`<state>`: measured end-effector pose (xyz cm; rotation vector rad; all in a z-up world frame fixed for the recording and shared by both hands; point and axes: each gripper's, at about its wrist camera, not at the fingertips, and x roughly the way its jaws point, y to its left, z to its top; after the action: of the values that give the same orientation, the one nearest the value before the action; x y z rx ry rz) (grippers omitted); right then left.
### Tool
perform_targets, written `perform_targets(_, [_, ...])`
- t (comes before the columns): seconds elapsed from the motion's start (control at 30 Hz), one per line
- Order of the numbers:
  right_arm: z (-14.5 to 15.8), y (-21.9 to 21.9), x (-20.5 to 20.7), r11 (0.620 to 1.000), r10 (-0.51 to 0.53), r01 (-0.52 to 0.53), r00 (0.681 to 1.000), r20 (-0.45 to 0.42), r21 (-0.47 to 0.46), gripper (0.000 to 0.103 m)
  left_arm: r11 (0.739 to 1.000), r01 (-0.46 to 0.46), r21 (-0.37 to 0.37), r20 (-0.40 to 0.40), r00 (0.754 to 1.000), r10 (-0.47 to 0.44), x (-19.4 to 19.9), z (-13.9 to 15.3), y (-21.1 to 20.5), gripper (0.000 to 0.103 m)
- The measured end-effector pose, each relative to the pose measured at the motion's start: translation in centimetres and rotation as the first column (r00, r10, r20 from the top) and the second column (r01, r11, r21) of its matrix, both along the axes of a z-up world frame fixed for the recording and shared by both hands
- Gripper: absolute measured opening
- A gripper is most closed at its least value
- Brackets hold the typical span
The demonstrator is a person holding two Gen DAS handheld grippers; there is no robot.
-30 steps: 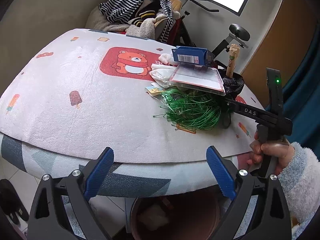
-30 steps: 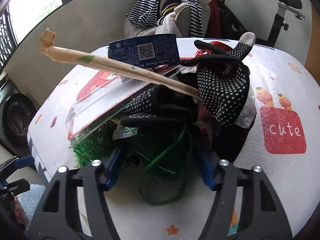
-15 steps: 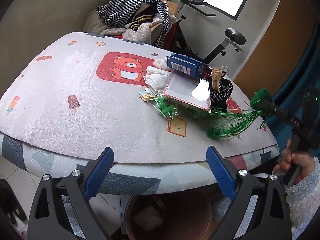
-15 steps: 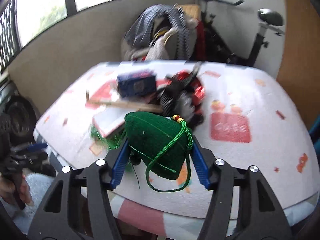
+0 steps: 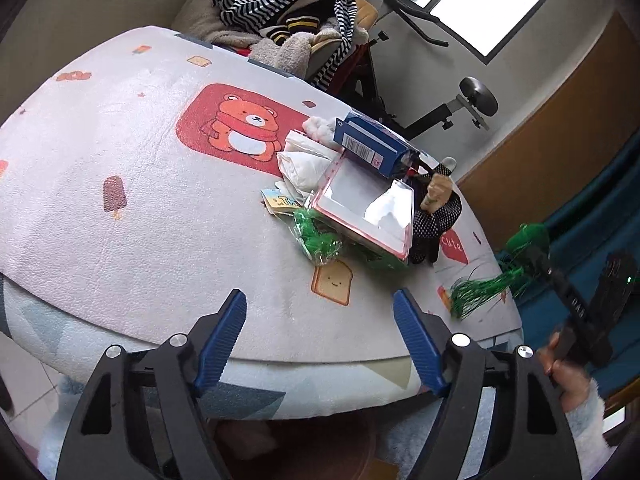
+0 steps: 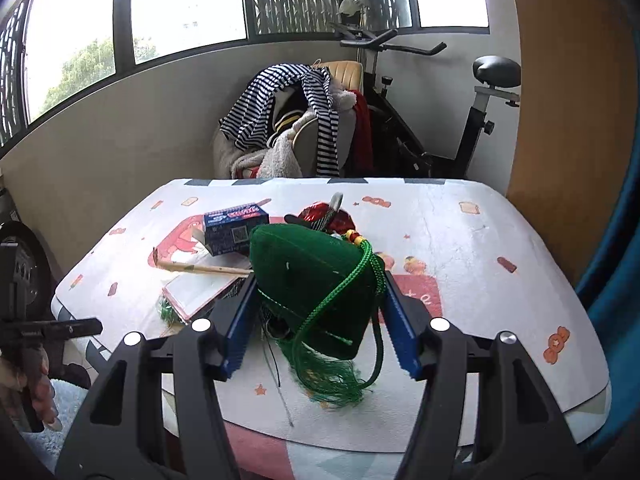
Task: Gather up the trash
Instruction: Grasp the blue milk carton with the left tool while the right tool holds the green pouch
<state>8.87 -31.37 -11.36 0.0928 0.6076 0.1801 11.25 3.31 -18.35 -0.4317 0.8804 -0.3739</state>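
Observation:
My right gripper [image 6: 318,308] is shut on a green tassel ornament [image 6: 312,280], held above the table's near edge; its fringe [image 6: 332,380] hangs below. In the left wrist view the same ornament [image 5: 492,276] hangs at the right past the table. A trash pile stays on the table: a blue box [image 5: 372,144], a clear red-rimmed tray [image 5: 368,208], white tissue [image 5: 304,160], a green plastic scrap [image 5: 316,236], a black dotted glove [image 5: 436,220] and a paper stick [image 6: 200,268]. My left gripper [image 5: 320,340] is open and empty at the table's front edge.
A brown bin [image 5: 296,448] stands below the table edge under my left gripper. A chair heaped with striped clothes [image 6: 296,120] and an exercise bike [image 6: 460,128] stand behind the table. The table has a patterned cover [image 5: 120,160].
My right gripper has pulled the green tassel ornament out of the pile and lifted it back toward the table's edge. The pile is left smaller. My left gripper has tilted slightly.

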Motion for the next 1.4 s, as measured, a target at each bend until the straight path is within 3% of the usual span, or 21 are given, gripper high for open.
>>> perform_targets(0.23, [-2.5,2.1,0.9,0.999,0.037,-0.037,0.998,-0.048,-0.011,0.060,0.994,-0.049,-0.094,-0.024,0.999,0.047,3.6,-0.4,0.4,0.065])
perform_targets(0.33, [-3.2,2.4,1.2,0.998,0.050,-0.052,0.997,-0.058,-0.025,0.060,0.997,-0.041,-0.072,0.001,0.999,0.041,5.2,0.3,-0.2,0.062])
perform_targets(0.4, [-3.5,2.4,1.4,0.998,0.054,-0.055,0.997,-0.060,-0.025,0.060,1.000,-0.010,-0.007,0.063,0.998,0.010,6.6,1.7,-1.0,0.075])
perform_targets(0.43, [-3.6,2.2,1.5,0.998,0.054,-0.055,0.997,-0.060,-0.020,0.060,1.000,0.008,0.030,0.102,0.995,-0.011,7.5,2.7,-1.4,0.093])
perform_targets(0.5, [-3.9,2.1,1.6,0.999,0.052,-0.052,0.997,-0.062,-0.011,0.060,0.993,0.065,0.103,0.174,0.981,-0.082,9.5,4.7,-2.5,0.097])
perform_targets(0.57, [-4.1,1.7,1.8,0.999,0.047,-0.047,0.997,-0.066,0.001,0.060,0.969,0.165,0.181,0.173,0.965,-0.197,12.1,5.7,-4.3,0.097])
perform_targets(0.7, [-4.5,1.1,2.0,0.999,0.034,-0.033,0.997,-0.070,0.012,0.060,0.899,0.268,0.346,0.183,0.921,-0.345,15.8,7.0,-8.1,0.097])
perform_targets(0.77, [-4.6,0.6,2.2,0.999,0.025,-0.023,0.997,-0.068,0.028,0.060,0.873,0.340,0.350,0.144,0.901,-0.409,17.3,6.5,-9.6,0.097])
perform_targets(0.87, [-4.8,-0.1,2.4,0.999,0.017,-0.014,0.998,-0.068,0.044,0.060,0.833,0.408,0.373,0.076,0.882,-0.466,19.1,5.2,-11.7,0.097])
perform_targets(0.97, [-5.1,-0.6,2.6,0.999,0.014,-0.011,0.997,-0.071,0.044,0.060,0.779,0.442,0.445,0.036,0.860,-0.509,20.1,4.1,-13.6,0.097])
perform_targets(1.13, [-5.5,-1.0,2.8,0.999,0.015,-0.012,0.997,-0.075,0.048,0.060,0.681,0.458,0.572,-0.050,0.848,-0.527,20.9,1.4,-15.5,0.097])
perform_targets(1.17, [-5.6,-1.0,2.9,0.999,0.016,-0.012,0.997,-0.077,0.048,0.060,0.684,0.457,0.568,-0.052,0.850,-0.524,21.0,1.3,-15.5,0.085])
perform_targets(1.2, [-5.7,-0.9,2.9,0.999,0.016,-0.013,0.997,-0.079,0.047,0.060,0.709,0.468,0.528,-0.046,0.849,-0.526,21.1,1.4,-15.2,0.075])
perform_targets(1.4, [-5.0,-0.7,2.5,0.999,0.027,-0.024,0.997,-0.067,0.047,0.060,0.825,0.355,0.439,0.054,0.907,-0.418,20.3,4.2,-12.1,0.075])
